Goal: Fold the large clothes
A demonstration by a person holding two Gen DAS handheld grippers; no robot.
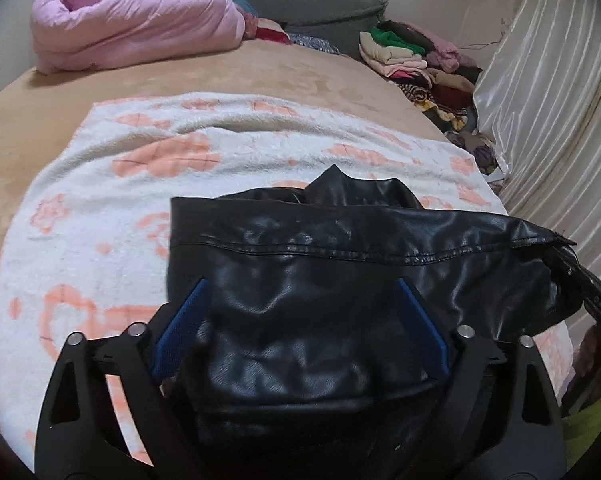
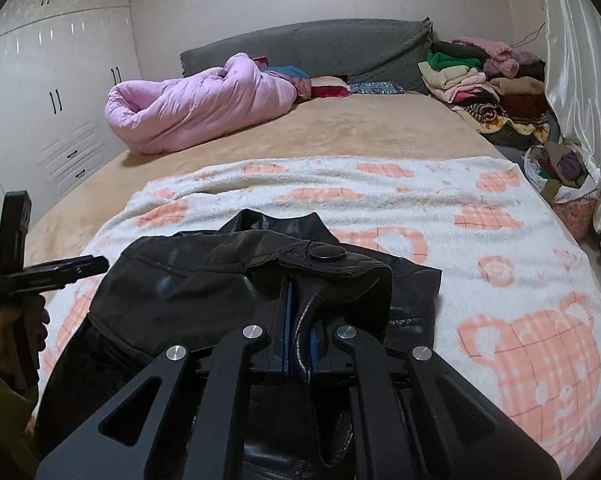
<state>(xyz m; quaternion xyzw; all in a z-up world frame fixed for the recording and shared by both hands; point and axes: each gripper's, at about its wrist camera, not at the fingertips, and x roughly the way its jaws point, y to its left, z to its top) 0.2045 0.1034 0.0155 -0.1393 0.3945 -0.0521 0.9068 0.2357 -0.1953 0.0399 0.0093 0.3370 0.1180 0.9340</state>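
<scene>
**foldfan:** Left wrist view has the left tool (image 1: 300, 322) with its blue pads (image 1: 182, 326) spread wide apart, the black leather jacket (image 1: 340, 272) bulging up between them. Can't see the pads actually pressing on it, so I'd call that one apart, not gripping. The jacket sits directly ahead of and under that tool, on the white and peach blanket (image 1: 120, 168) spread over the bed (image 1: 340, 84).

**seamster:** And the right tool (image 2: 300, 320)? In the right wrist view its pads look pinched together on a flap of the jacket (image 2: 204, 280), just below the snap button (image 2: 326, 253), so the flap is clamped.

**foldfan:** Yep. My guess is they're partway into a fold, one side held and the other side about to be grabbed.

**seamster:** Risks as I see them: that leather looks slick and stiff, and the right tool only has a thin strip of it. Any tug and it could slide out, and the whole fold flops open.

**foldfan:** Also the left tool could close on a thick bunched lump instead of one edge, which would give a lumpy, crooked fold. And the fluffy blanket might get dragged along if the pads dip too low ahead.
</scene>
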